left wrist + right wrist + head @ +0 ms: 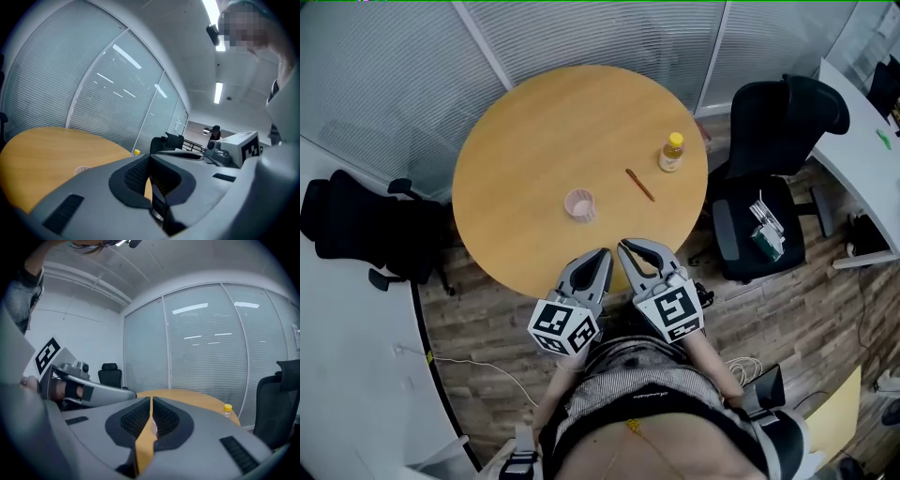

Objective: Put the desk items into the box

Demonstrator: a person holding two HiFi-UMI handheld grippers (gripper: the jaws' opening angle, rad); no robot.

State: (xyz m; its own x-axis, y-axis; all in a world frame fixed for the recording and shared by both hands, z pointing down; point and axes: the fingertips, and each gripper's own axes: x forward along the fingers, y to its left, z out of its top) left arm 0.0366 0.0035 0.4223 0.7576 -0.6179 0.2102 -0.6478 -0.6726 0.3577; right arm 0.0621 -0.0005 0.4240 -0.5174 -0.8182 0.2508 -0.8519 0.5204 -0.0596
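I judge nothing is packed yet. My left hand-held gripper and right hand-held gripper are pressed together and empty. The pink cup, brown stick and bottle wait on the table ahead of them. I see no box.

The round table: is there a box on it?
No, the table bears only a yellow-capped bottle, a thin brown stick and a small pinkish cup.

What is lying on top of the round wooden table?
A small bottle with a yellow cap, a thin brown stick and a small pink cup. The left gripper and the right gripper cover part of the table's near edge.
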